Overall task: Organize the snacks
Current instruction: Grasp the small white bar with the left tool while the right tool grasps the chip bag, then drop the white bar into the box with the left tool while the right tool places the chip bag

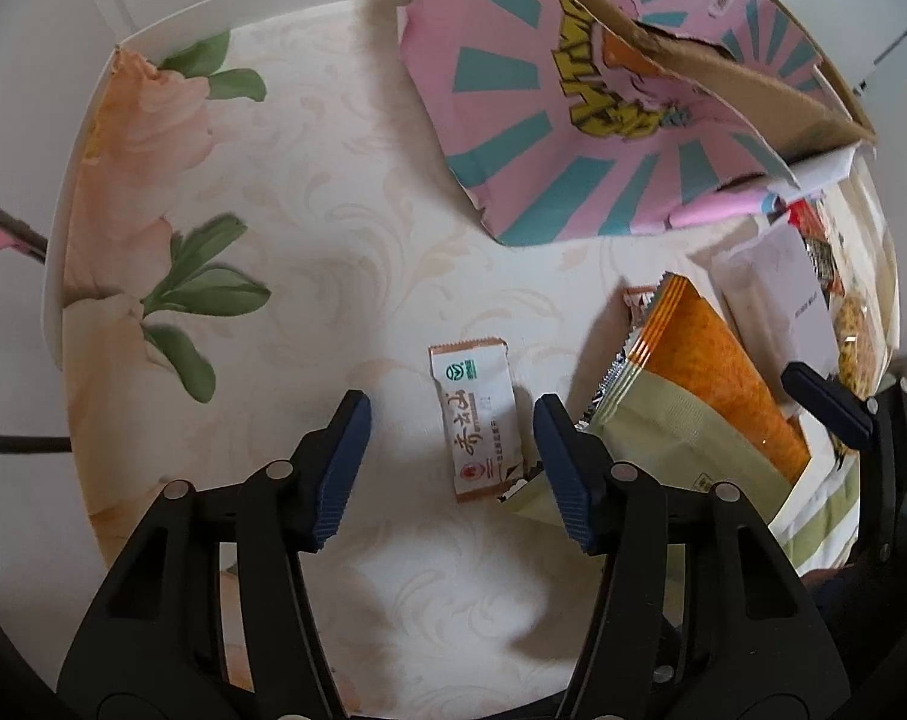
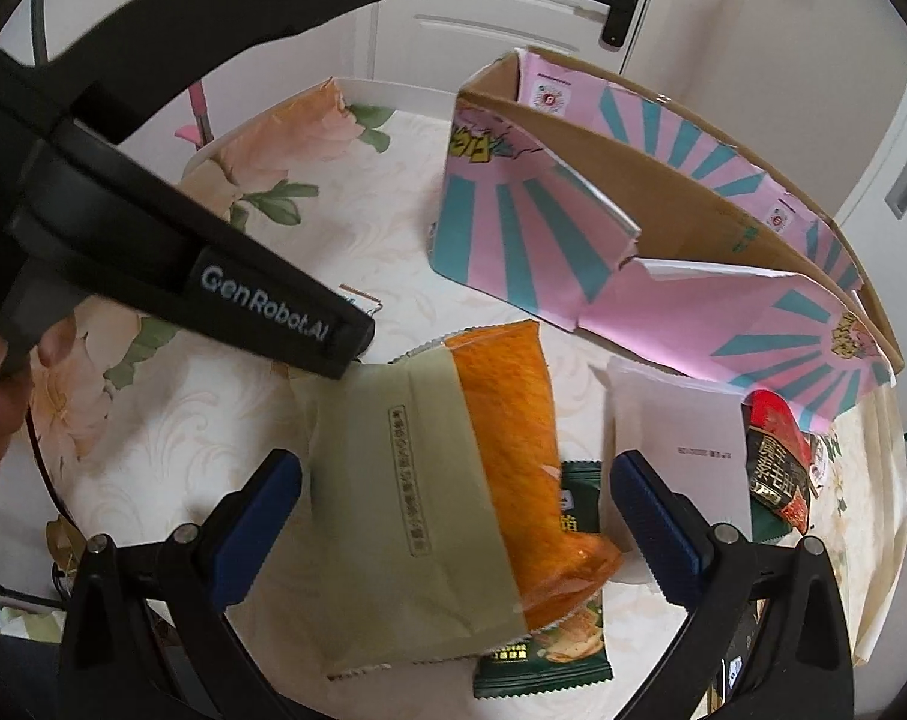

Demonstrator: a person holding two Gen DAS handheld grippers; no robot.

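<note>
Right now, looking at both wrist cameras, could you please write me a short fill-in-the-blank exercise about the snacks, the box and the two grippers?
1. The small white and orange wrapped snack bar lies between the open fingers of the ____ gripper.
2. The pink and teal cardboard box has its top ____.
3. A dark green snack packet lies partly ____ the large orange and beige snack bag.
4. The right gripper is ____.

Missing words: left; open; under; open

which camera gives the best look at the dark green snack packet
The right wrist view. The dark green snack packet lies between the open fingers of the right hand-held gripper, partly under the orange and beige bag. In the left wrist view I cannot make it out; that bag covers the area.
</note>
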